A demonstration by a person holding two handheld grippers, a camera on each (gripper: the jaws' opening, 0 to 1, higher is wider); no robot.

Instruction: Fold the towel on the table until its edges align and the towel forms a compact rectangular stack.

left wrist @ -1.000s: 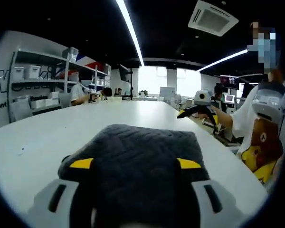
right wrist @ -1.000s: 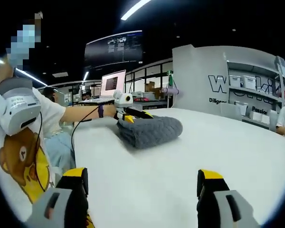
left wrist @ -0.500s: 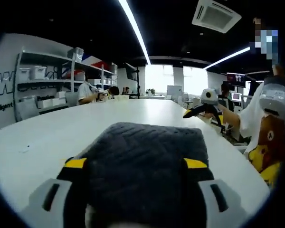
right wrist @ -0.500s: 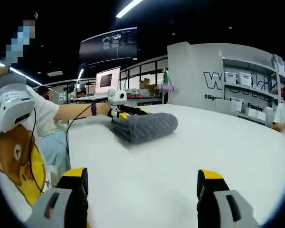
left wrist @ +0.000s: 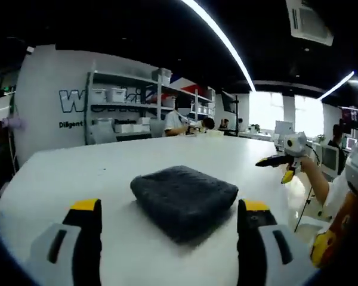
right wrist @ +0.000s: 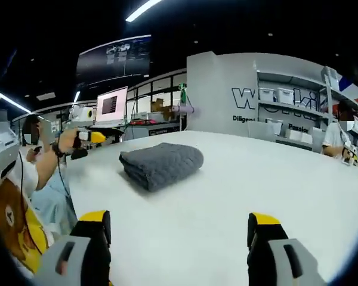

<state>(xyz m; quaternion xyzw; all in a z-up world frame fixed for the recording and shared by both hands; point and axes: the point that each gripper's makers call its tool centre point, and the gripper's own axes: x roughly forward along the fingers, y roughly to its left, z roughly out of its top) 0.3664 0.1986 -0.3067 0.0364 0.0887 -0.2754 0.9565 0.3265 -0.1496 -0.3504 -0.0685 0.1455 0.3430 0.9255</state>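
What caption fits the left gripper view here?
Folded grey towel lies on the white table, beyond the open left gripper.

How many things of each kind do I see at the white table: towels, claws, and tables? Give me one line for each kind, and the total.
Folded grey towel: 1
Claws: 2, the left claw and the right claw, both open and empty
White table: 1
Total: 4

We see a grey metal shelving unit [left wrist: 122,113] holding white storage boxes [left wrist: 110,94] against the white lettered wall [left wrist: 53,107]. Beyond the broad white table [right wrist: 274,179], a laptop's pink-lit screen [right wrist: 110,105] glows, and seated people [left wrist: 188,122] work at the far end.
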